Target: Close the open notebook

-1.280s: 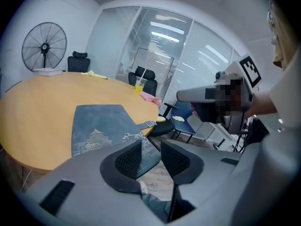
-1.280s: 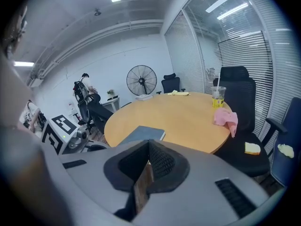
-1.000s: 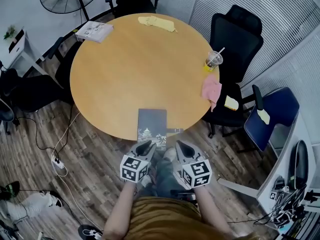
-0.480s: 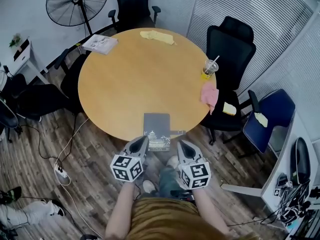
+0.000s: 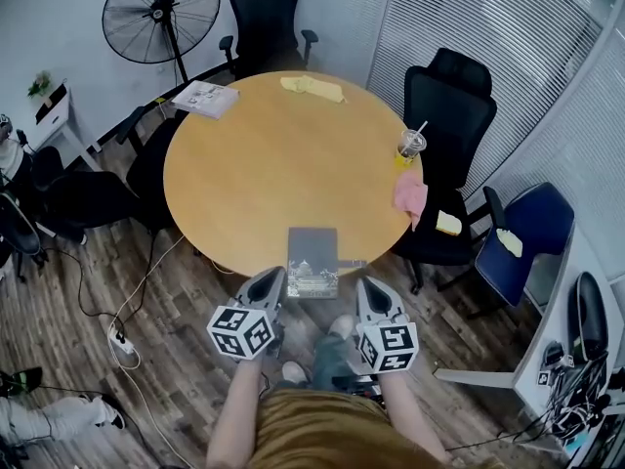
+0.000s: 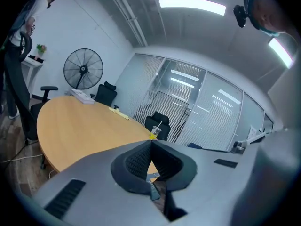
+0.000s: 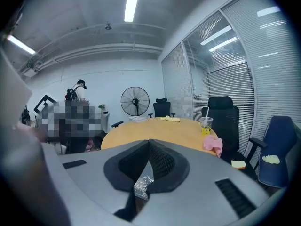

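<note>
The notebook (image 5: 312, 260) lies closed, dark cover up, at the near edge of the round wooden table (image 5: 254, 164). My left gripper (image 5: 270, 279) hovers just short of the notebook's near left corner, jaws shut and empty; in the left gripper view its jaws (image 6: 151, 143) meet at the tips. My right gripper (image 5: 368, 287) hangs off the near right corner, also shut with nothing held. In the right gripper view a strip of the notebook (image 7: 142, 186) shows below the joined jaws (image 7: 149, 141). Neither gripper touches the notebook.
On the table stand a cup with a straw (image 5: 410, 145) and a pink cloth (image 5: 412, 191) at the right, a yellow cloth (image 5: 312, 87) and a booklet (image 5: 206, 98) at the far side. Black chairs (image 5: 447, 101) ring the table; a fan (image 5: 161, 13) stands behind.
Both grippers have risen and drawn back a little from the notebook's near edge. The left jaws have closed. The notebook has stayed put, closed.
</note>
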Demonstrator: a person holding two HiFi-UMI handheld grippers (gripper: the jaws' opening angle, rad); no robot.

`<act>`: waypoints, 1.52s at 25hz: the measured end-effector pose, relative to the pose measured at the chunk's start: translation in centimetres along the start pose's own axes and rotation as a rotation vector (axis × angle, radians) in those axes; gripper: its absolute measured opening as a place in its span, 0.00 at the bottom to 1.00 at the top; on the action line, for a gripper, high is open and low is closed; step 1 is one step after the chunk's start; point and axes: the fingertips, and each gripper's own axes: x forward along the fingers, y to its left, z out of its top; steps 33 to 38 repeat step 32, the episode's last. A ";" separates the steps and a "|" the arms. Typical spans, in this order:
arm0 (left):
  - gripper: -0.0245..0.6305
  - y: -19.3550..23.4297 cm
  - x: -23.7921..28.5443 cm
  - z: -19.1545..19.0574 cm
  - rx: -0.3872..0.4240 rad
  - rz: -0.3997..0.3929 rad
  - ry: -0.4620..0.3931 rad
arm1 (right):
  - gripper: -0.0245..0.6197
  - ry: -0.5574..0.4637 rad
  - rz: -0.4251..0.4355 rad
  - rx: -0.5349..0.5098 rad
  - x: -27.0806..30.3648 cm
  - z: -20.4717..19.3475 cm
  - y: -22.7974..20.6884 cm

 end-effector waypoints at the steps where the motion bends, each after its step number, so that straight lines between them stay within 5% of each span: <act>1: 0.07 0.0 -0.2 0.1 0.001 0.001 -0.003 | 0.06 -0.002 0.004 0.003 -0.1 0.0 0.2; 38: 0.07 -0.3 2.7 -0.8 0.017 0.011 0.043 | 0.06 0.029 0.032 0.009 0.5 -0.8 -1.7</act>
